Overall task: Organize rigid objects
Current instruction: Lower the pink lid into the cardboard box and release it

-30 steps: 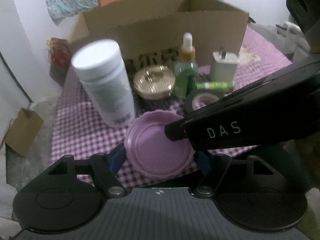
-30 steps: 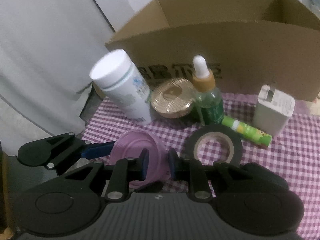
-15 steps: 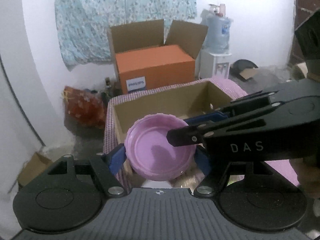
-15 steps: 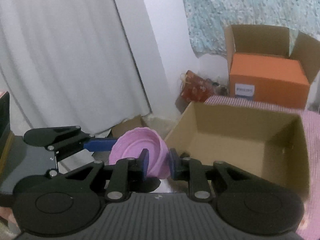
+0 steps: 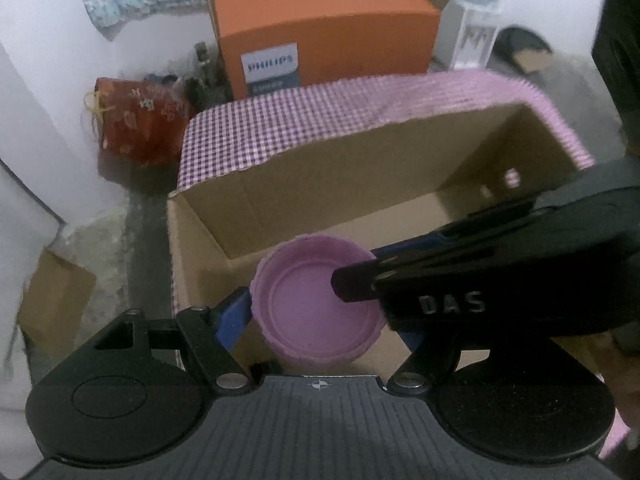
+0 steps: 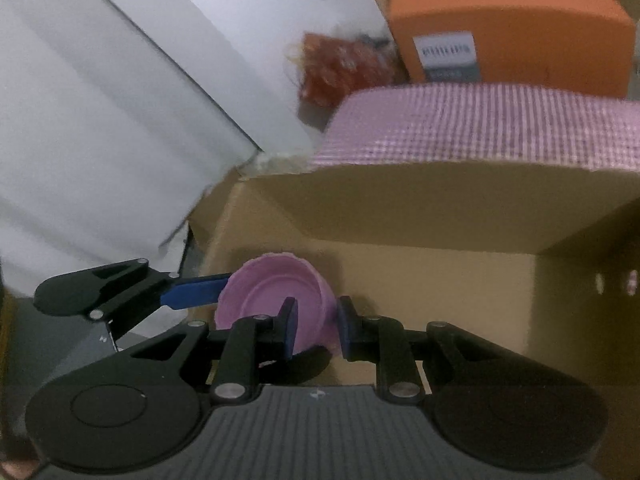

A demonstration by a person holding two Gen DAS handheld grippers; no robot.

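A round pink lid [image 5: 304, 312] hangs hollow side up over the open cardboard box [image 5: 360, 184], near its front left corner. My left gripper [image 5: 320, 312] is shut on the lid across its full width; its left blue pad [image 5: 234, 316] presses the rim, and the other pad is hidden behind my right gripper's black body [image 5: 452, 304]. In the right wrist view my right gripper [image 6: 318, 320] is shut on the near rim of the pink lid [image 6: 264, 300], one finger inside and one outside. Nothing shows on the bare floor of the cardboard box [image 6: 400, 208].
The box stands on a pink checked cloth [image 5: 320, 116]. Beyond the table are an orange Philips carton [image 5: 320, 28], a red bag [image 5: 136, 120] and a water dispenser [image 5: 476, 20]. A small cardboard box [image 5: 56, 300] sits on the floor at left. A white curtain [image 6: 80, 120] hangs at left.
Both grippers have carried the pink lid up from the table in front of the box and over its open top. The bottles, tape and charger have dropped out of view.
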